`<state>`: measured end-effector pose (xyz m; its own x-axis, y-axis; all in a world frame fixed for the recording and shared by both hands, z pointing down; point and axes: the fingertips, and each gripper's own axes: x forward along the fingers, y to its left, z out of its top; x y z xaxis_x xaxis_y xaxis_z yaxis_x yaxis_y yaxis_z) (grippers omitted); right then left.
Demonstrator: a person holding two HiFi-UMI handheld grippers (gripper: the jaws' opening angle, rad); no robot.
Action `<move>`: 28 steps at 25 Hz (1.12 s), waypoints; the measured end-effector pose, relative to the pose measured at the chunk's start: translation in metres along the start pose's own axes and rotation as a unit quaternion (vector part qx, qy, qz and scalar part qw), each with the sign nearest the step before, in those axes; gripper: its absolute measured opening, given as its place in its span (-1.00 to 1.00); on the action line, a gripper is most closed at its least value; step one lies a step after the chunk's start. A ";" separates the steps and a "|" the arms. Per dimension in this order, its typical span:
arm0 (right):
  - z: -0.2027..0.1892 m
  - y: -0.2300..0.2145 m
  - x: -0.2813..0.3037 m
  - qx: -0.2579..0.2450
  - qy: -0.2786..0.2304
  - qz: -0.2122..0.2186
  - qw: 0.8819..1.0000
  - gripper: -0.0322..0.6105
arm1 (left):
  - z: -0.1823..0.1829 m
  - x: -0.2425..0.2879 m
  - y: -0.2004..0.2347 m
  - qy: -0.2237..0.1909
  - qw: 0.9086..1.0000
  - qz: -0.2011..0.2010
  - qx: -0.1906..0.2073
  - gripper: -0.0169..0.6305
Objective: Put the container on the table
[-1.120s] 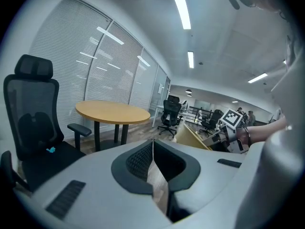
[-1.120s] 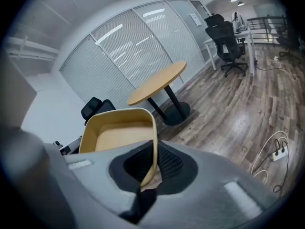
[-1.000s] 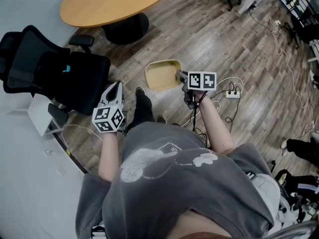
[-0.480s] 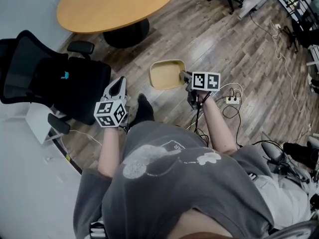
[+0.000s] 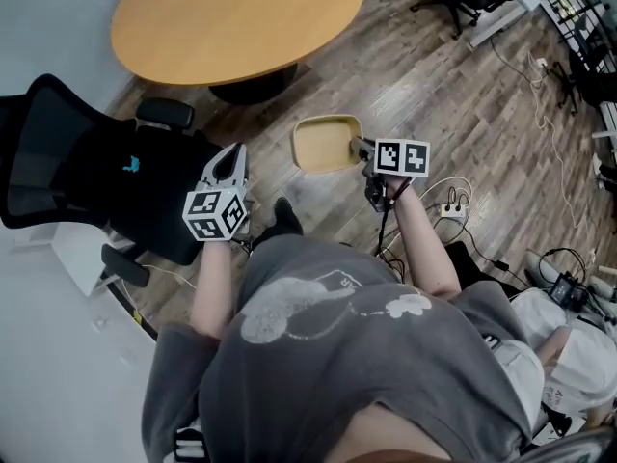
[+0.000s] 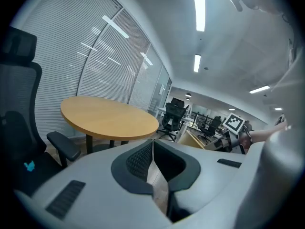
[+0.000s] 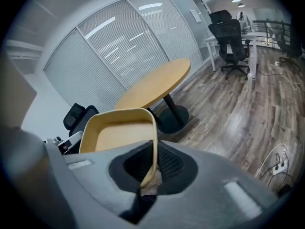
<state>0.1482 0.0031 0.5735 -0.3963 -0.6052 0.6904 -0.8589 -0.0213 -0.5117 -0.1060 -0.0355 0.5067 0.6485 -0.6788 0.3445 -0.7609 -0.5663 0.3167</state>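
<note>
The container [image 5: 326,145] is a shallow yellow tray with rounded corners, held level above the wood floor. My right gripper [image 5: 360,149] is shut on its right rim; in the right gripper view the rim [image 7: 153,151] stands edge-on between the pads. The round wooden table [image 5: 231,22] lies ahead and to the left of the container, also seen past it in the right gripper view [image 7: 155,85]. My left gripper [image 5: 234,154] is shut and empty, to the left of the container. In the left gripper view [image 6: 152,142] it points at the table [image 6: 109,118].
A black office chair [image 5: 96,172] stands close on the left, its armrest [image 6: 62,144] near my left gripper. A power strip with cables [image 5: 453,201] lies on the floor to the right. More office chairs [image 7: 228,37] and desks stand farther off.
Both grippers and the held container have travelled toward the table, which now shows larger and nearer in the head view. The black chair has slid lower in the picture. The grip is unchanged.
</note>
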 end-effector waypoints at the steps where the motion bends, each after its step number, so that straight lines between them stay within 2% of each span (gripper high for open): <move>1: 0.008 0.003 0.006 -0.001 0.000 -0.002 1.000 -0.88 | 0.005 0.006 0.006 0.000 1.000 -0.002 -0.001 -0.92; 9: 0.057 0.014 0.053 0.004 0.000 -0.016 1.000 -0.88 | 0.027 0.047 0.059 0.008 1.000 -0.013 -0.015 -0.92; 15: 0.076 0.032 0.087 0.002 0.000 -0.018 1.000 -0.88 | 0.038 0.061 0.093 0.007 1.000 -0.021 -0.016 -0.92; 23: 0.103 0.032 0.116 -0.004 0.007 -0.024 1.000 -0.88 | 0.043 0.084 0.121 0.016 0.999 -0.017 -0.035 -0.92; 28: 0.126 0.031 0.140 -0.012 0.019 -0.012 1.000 -0.88 | 0.049 0.093 0.133 0.014 0.999 0.004 -0.042 -0.92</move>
<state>0.1069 -0.1820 0.5897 -0.3861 -0.5747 0.7216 -0.8760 -0.0168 -0.4820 -0.1479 -0.1963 0.5376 0.6443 -0.6687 0.3710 -0.7619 -0.5192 0.3873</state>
